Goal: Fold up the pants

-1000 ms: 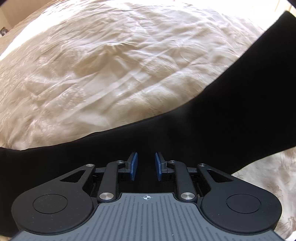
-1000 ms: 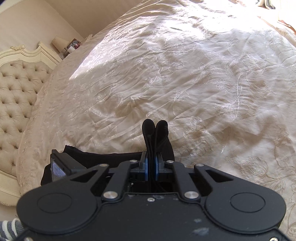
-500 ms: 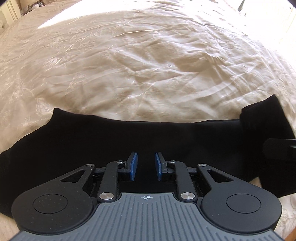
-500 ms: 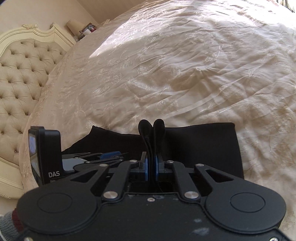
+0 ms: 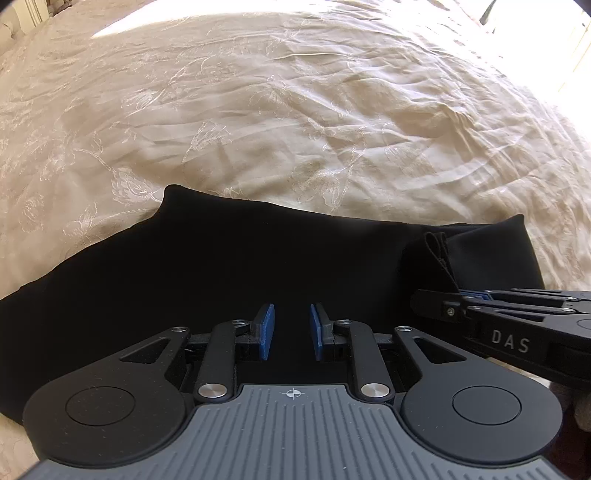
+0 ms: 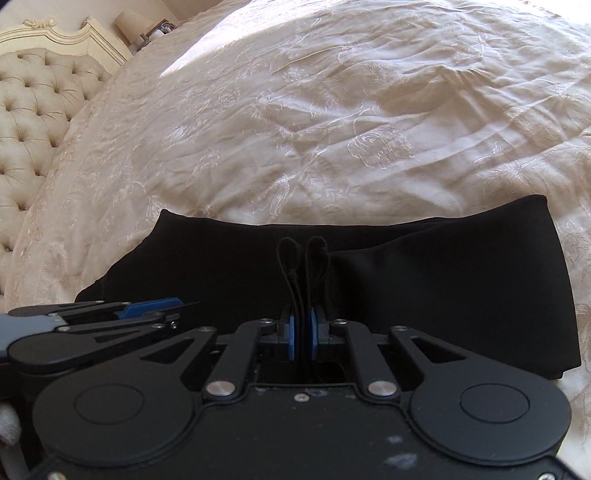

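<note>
Black pants lie folded on a cream embroidered bedspread; they also fill the lower middle of the right wrist view. My left gripper is open and empty, its blue pads apart low over the black cloth. My right gripper is shut on a bunched fold of the pants that sticks up between its pads. In the left wrist view the right gripper enters from the right, holding the pants' right end. In the right wrist view the left gripper shows at the left.
A tufted cream headboard stands at the far left. A lamp and small items sit on a stand behind it. The wrinkled bedspread stretches beyond the pants.
The right gripper has carried its held end over toward the left gripper, laying the pants over themselves. Both grippers now sit close together. The left stays open.
</note>
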Tool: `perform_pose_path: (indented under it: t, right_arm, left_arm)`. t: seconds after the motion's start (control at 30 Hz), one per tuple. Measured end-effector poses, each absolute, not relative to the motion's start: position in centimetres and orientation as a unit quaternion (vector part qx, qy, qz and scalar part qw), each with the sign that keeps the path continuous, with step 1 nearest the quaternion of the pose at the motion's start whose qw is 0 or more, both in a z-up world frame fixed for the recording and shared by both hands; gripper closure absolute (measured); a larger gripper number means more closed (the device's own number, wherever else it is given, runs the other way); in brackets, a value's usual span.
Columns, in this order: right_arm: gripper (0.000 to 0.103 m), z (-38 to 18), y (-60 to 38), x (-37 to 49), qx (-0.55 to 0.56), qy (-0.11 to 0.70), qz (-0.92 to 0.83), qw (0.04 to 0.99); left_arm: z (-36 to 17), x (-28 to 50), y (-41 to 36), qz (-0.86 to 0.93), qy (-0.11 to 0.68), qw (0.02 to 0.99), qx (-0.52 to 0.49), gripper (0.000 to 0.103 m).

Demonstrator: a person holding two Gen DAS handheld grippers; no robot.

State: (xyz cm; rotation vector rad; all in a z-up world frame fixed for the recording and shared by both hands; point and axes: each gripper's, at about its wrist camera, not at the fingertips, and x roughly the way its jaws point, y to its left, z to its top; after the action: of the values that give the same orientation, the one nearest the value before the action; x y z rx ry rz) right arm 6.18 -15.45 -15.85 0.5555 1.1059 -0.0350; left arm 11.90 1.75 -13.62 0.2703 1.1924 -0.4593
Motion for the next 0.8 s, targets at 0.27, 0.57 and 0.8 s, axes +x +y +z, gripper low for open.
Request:
perform_pose_path:
  t: [0.27, 0.57, 0.8]
  right_arm:
    - [0.069, -16.4, -13.4, 6.8, 0.235, 0.516, 0.009, 0.824]
    - [0.069, -13.2, -15.7, 3.5, 0.215, 0.492, 0.076, 0.840]
    - [0.075, -12.7, -22.1, -0.4, 0.214, 0.497, 0.003, 0.841]
  left_arm:
    - [-12.9, 11.9, 2.0, -0.209, 0.556, 0.796, 0.114, 0.082]
    - [-11.6, 11.7, 0.1, -0.189, 0.551, 0.809, 0.082, 0.082]
    - [-13.1, 9.5, -5.1, -0.224, 0.553, 0.795, 0.109, 0.082]
